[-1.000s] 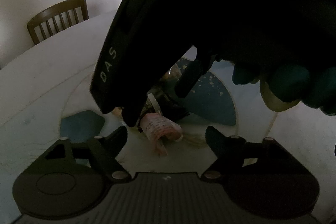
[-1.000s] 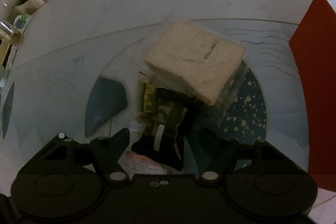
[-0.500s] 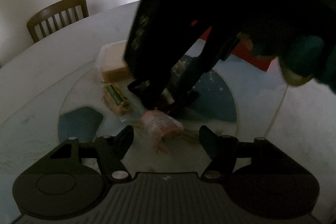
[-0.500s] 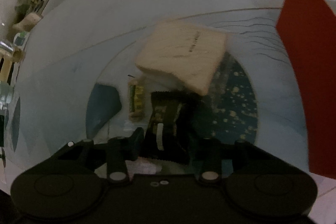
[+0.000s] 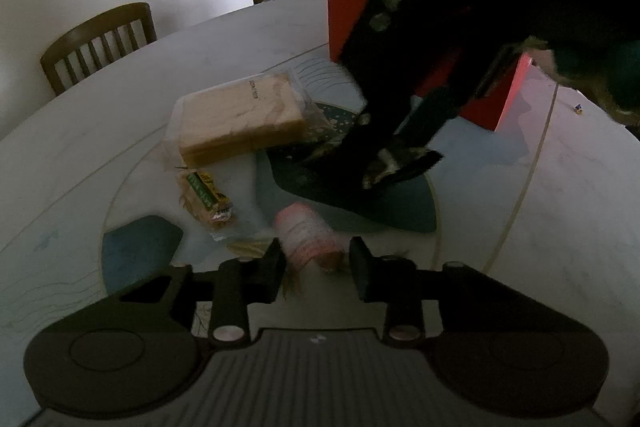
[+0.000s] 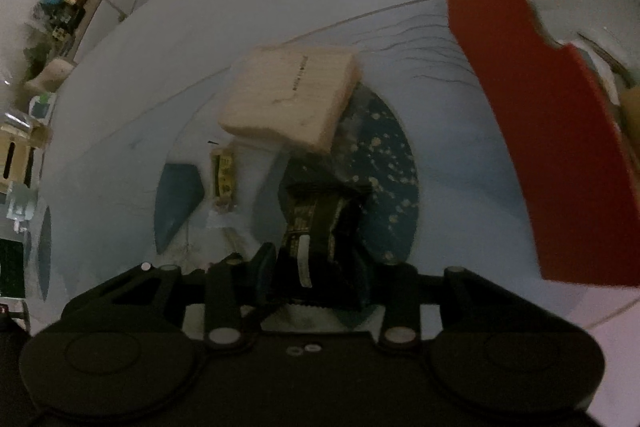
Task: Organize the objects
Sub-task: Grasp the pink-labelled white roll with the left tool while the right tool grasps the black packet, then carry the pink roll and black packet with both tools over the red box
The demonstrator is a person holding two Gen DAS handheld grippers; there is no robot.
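Round pale table (image 5: pixel 100 131): left gripper (image 5: pixel 316 263) closing round the pink rolled packet (image 5: pixel 308 235) needs a centred squeeze, while right gripper (image 6: pixel 316 267), clamped on the dark foil snack packet (image 6: pixel 320 223), carries it toward the red open box (image 6: pixel 540 131)

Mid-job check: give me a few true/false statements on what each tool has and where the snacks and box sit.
1. The right tool is clamped on a dark snack packet. True.
2. The left tool has the bread pack between its fingers. False: a pink rolled packet sits there as the jaws close.
3. The bread pack lies on the table. True.
4. The red box is lying flat. False: it stands upright.
5. The small yellow-green packet is inside the red box. False: it lies on the table beside the bread.
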